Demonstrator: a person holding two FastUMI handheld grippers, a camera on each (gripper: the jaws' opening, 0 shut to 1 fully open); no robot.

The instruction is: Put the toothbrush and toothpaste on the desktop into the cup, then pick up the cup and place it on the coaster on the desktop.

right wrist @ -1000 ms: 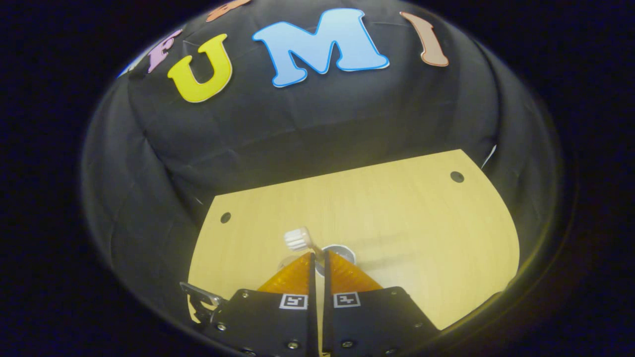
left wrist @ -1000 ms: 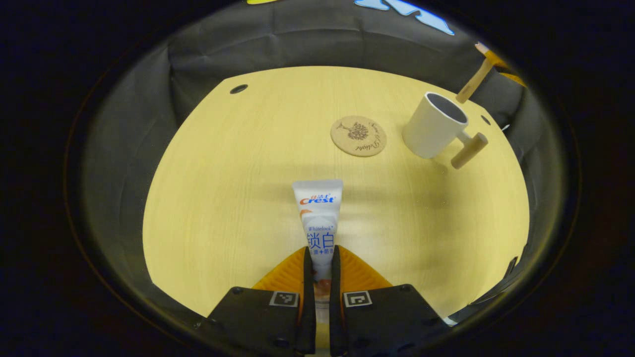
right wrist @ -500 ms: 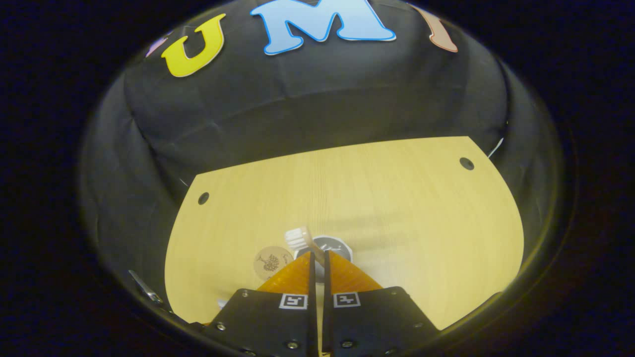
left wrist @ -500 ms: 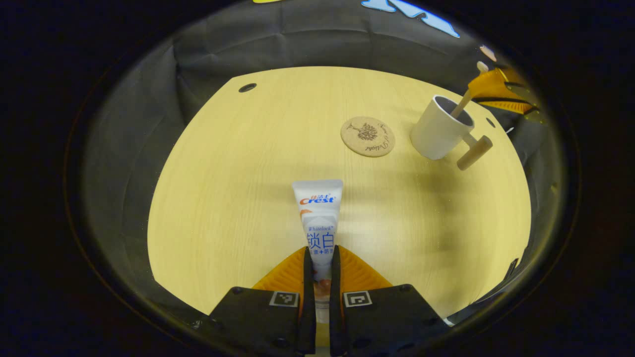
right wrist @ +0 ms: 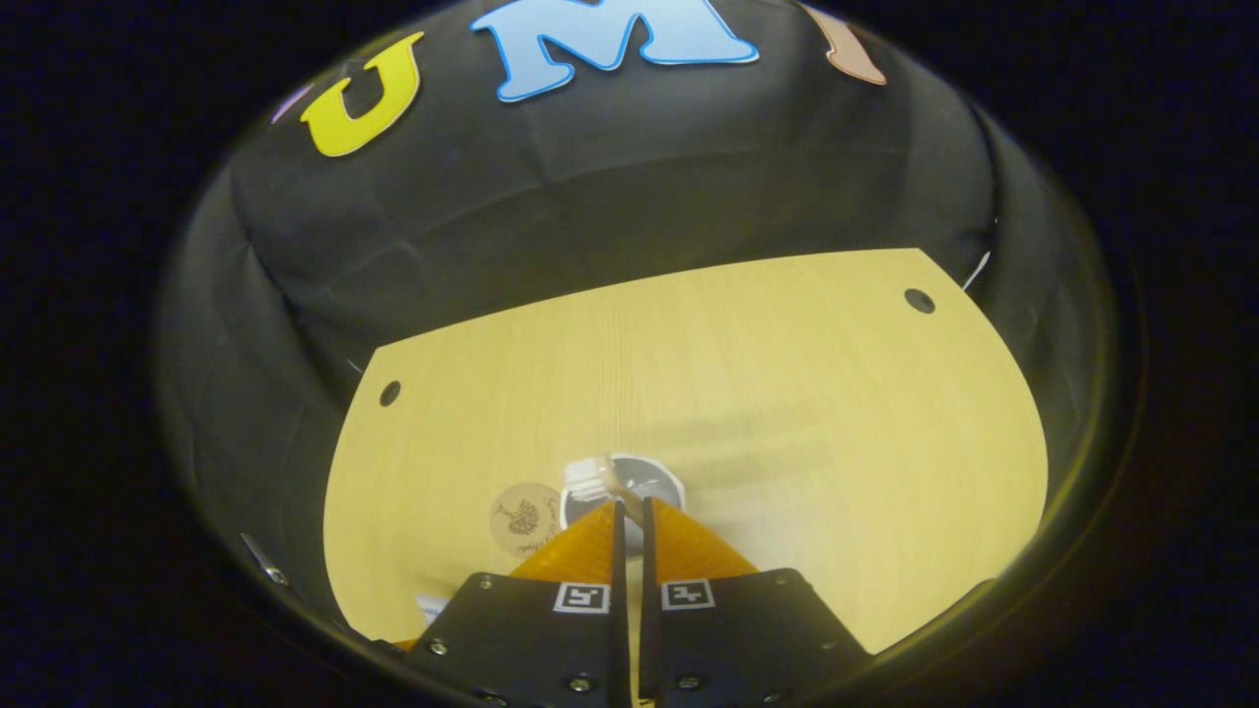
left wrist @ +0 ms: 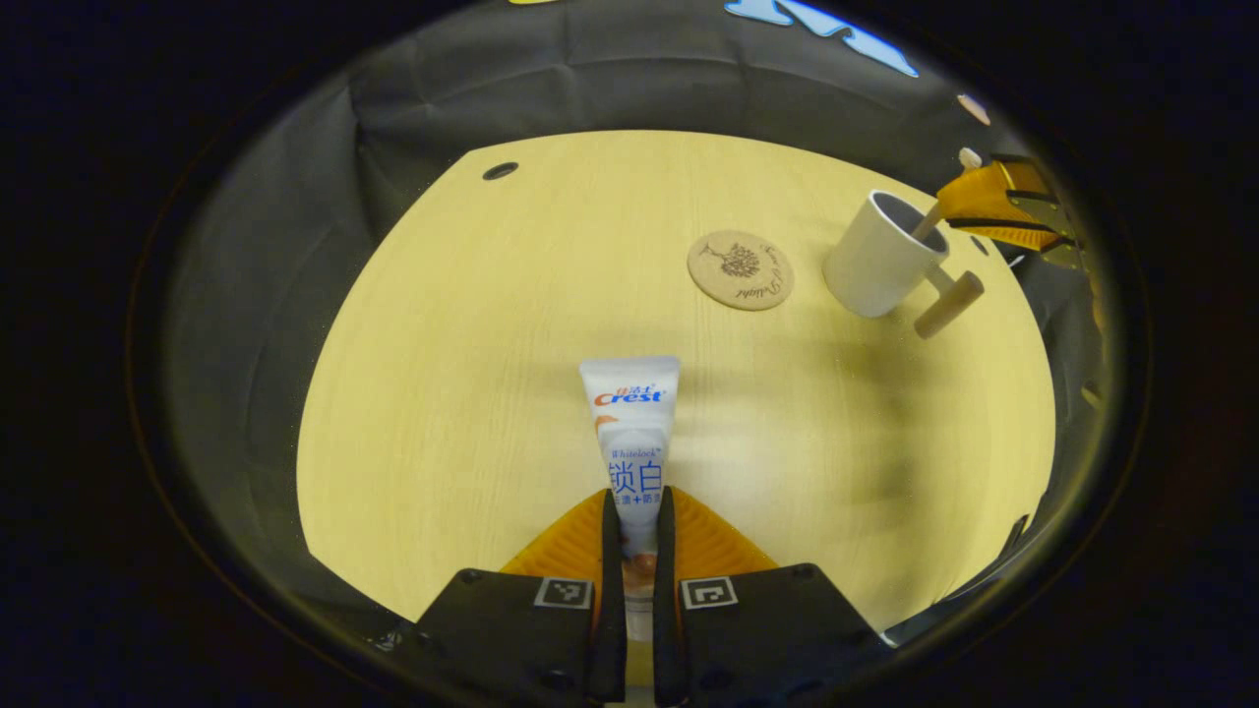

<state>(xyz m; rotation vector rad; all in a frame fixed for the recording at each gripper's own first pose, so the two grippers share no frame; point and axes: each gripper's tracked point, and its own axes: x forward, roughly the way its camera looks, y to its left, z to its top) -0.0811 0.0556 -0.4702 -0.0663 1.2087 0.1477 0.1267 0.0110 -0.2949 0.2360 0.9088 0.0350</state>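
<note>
On the pale wooden worktop [left wrist: 472, 324], at its far right, the white cup [left wrist: 875, 258] stands upright with a wooden peg handle, and the round coaster [left wrist: 740, 269] lies bare just left of it. The toothpaste [left wrist: 629, 433] is clamped by its lower end between the left tongs [left wrist: 629, 526], above the near middle of the worktop. The right tongs [right wrist: 629, 521] grip the toothbrush [right wrist: 596, 476] by its handle, bristle end up, lower end inside the cup's mouth. Judgement: the toothbrush step is in hand. Next, the right tongs should release and clear off; the toothpaste must then travel to the cup.
</note>
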